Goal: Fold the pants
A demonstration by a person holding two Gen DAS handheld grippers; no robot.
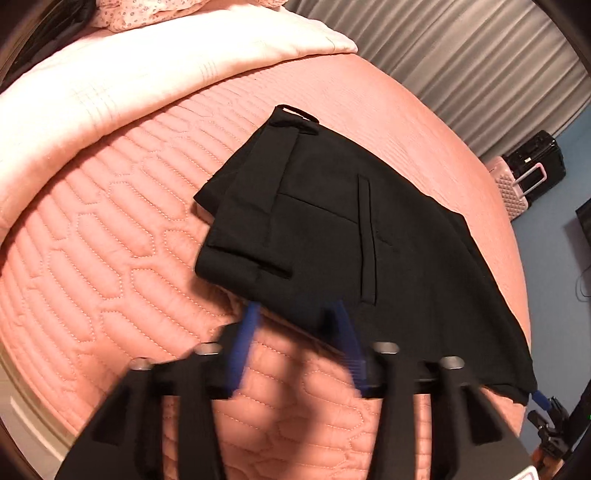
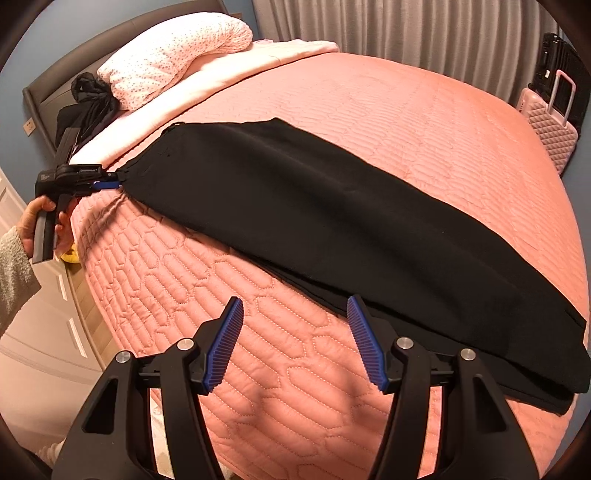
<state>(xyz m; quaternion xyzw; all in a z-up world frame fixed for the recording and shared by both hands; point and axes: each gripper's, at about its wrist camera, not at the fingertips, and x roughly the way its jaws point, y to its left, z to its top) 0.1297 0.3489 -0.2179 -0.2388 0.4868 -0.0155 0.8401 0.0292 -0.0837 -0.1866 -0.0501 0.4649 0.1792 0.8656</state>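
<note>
Blue-padded fingers of the right gripper (image 2: pixel 295 332) are standing apart over the pink quilt (image 2: pixel 369 122), nothing between them, with one pad just touching the near edge of the black pants (image 2: pixel 314 214). These are lying flat along the bed, legs stacked one on the other, the waistband (image 1: pixel 288 155) at the left gripper's (image 1: pixel 295 325) end. Its jaws are standing part open in the blurred left wrist view, their tips meeting the pants' near edge; whether cloth is pinched cannot be told. In the right wrist view a hand (image 2: pixel 40 221) is holding that gripper at the waist corner.

For a clean fold, judged from this layout, both grippers should be taking every layer at matching points along the near edge, then lifting together so the seams are staying aligned.

Containers: a pink suitcase (image 2: pixel 550 129) and a black one (image 2: pixel 554 74) are standing shut by the curtain (image 2: pixel 406 26); contents are hidden.
</note>
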